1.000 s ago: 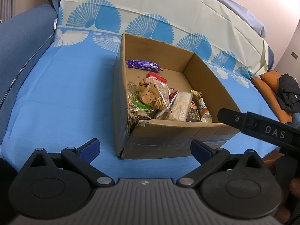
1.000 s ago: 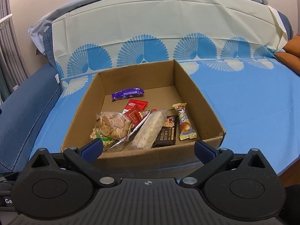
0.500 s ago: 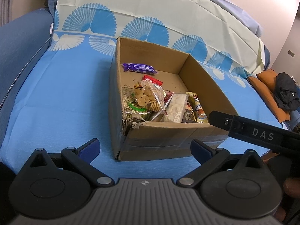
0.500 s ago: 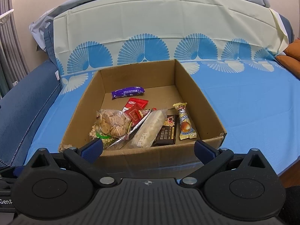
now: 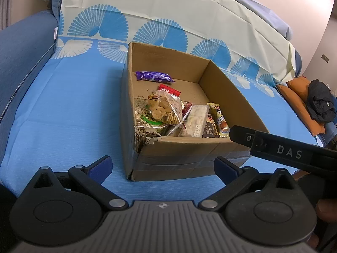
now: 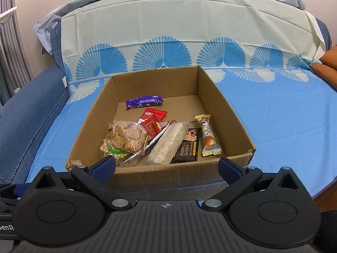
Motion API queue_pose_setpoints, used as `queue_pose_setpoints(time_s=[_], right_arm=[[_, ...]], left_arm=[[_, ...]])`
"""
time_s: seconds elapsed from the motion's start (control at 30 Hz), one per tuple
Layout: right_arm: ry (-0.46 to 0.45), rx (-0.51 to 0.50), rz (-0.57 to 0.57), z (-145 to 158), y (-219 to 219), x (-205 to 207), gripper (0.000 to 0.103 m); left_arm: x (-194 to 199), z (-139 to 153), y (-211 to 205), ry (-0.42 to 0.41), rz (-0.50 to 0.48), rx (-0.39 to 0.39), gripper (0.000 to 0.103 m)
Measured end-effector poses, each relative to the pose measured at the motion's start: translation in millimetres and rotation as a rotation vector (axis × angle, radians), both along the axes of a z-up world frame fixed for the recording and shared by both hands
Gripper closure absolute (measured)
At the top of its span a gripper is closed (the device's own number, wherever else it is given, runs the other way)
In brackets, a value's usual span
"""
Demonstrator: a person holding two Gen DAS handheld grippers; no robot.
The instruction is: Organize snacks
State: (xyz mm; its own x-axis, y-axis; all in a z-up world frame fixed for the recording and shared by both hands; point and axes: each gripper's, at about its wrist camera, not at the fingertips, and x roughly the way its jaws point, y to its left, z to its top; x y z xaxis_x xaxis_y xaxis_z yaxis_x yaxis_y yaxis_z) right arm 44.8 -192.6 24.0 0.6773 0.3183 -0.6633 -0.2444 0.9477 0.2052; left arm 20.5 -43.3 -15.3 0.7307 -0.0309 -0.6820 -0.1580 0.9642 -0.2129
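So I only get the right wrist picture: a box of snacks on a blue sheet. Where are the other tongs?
Observer: The left tongs are open, short of the cardboard box, facing its near left corner.
Operator: Anything on that orange cushion at my right edge?
Observer: A dark garment lies heaped on the orange cushion.
Operator: Do my own tongs show from there?
Observer: Only a black bar marked DAS, crossing the box's near right corner.
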Motion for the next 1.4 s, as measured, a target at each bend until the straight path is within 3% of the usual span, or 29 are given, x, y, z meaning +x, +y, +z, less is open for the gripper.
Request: queue_pose_setpoints(time_s=[1.4], right_arm=[[0.005,-0.022,0.020,-3.4,0.4,2.7,0.001]], left_arm=[[-2.9,-0.2,-3.2,-0.027,-0.037,0.024,0.001]])
